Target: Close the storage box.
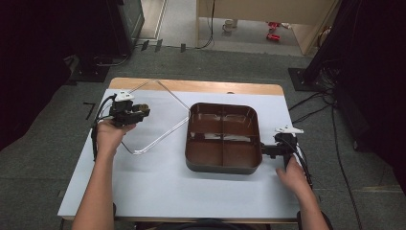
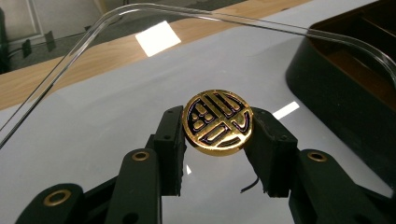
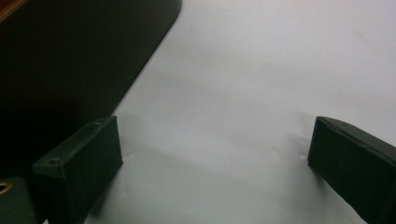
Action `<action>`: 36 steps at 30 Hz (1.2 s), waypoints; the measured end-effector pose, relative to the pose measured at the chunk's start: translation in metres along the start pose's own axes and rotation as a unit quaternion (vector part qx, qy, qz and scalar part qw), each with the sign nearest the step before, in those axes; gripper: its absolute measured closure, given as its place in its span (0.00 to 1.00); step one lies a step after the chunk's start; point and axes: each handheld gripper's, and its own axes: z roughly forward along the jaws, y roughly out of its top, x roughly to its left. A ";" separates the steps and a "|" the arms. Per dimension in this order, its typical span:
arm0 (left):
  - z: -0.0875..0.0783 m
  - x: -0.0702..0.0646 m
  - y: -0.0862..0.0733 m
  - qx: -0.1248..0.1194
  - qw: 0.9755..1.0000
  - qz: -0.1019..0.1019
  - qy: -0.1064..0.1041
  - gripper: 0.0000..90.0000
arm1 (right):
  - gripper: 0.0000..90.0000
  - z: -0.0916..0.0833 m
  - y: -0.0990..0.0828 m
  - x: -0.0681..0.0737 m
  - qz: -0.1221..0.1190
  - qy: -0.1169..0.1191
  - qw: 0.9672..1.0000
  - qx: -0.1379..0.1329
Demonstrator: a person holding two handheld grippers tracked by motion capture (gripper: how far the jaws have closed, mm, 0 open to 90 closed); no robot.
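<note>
My left gripper (image 1: 138, 113) is shut on a round gold knob (image 2: 218, 122) with a dark pattern on its face. The knob sits on a clear plastic lid (image 1: 160, 135), whose curved rim (image 2: 233, 18) arcs above the jaws. The lid hangs tilted over the white table, left of a dark brown tray (image 1: 222, 167) divided into several compartments. My right gripper (image 1: 266, 151) rests by the tray's right wall, open, with only bare table between its fingers (image 3: 79, 163). The tray's dark wall (image 3: 70, 60) shows at the left of the right gripper view.
The white table (image 1: 167, 191) has a wooden strip (image 1: 201, 87) along its far edge. Free surface lies in front of the tray and lid. Cables and dark stands sit on the floor to the right (image 1: 325, 81) and left.
</note>
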 end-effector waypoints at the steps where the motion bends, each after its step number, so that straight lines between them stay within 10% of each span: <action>1: 0.000 -0.003 0.001 0.000 1.000 0.001 -0.005 0.66 | 0.02 0.000 0.000 0.000 0.000 0.000 1.000 0.000; 23: 0.010 -0.065 0.016 -0.001 0.995 0.060 -0.076 0.66 | 0.02 0.000 0.000 0.000 0.000 0.001 1.000 0.001; 36: 0.034 -0.095 0.027 0.006 0.987 0.099 -0.123 0.66 | 0.02 0.000 0.000 0.000 -0.001 0.000 1.000 0.001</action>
